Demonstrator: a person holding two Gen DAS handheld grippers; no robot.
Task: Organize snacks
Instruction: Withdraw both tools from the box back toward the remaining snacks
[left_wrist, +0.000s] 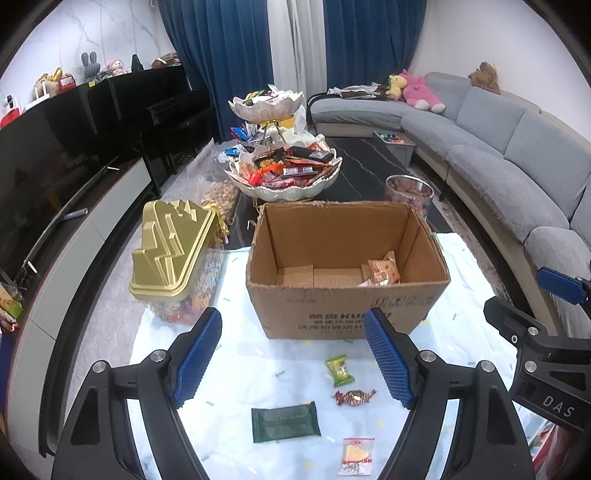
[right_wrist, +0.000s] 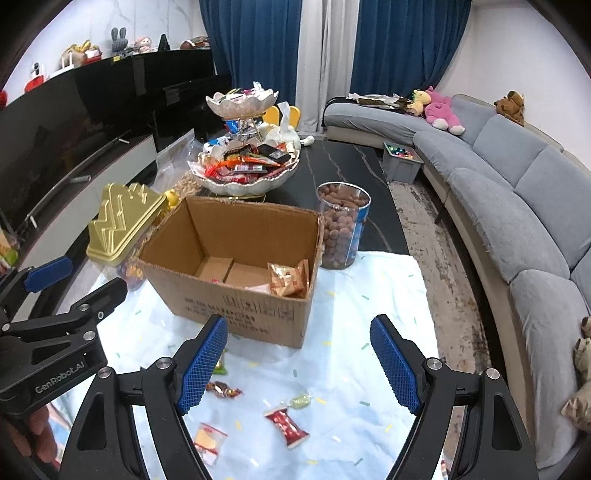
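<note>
On the cloth-covered surface (left_wrist: 469, 258), loose snacks lie in front of the box (left_wrist: 347, 295), probably spread out for easy sorting into it; one orange packet (left_wrist: 384, 271) already sits inside. Both the left tongs (left_wrist: 295, 365) and right tongs (right_wrist: 297, 365) hover wide apart, gripping nothing. Only the left view shows the green bar (left_wrist: 284, 421), while only the right view shows the red candy (right_wrist: 286, 424) and the whole nut jar (right_wrist: 341, 229).

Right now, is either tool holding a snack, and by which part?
Nothing held. Left tool and right tool are both open and empty above the loose wrapped snacks.
</note>
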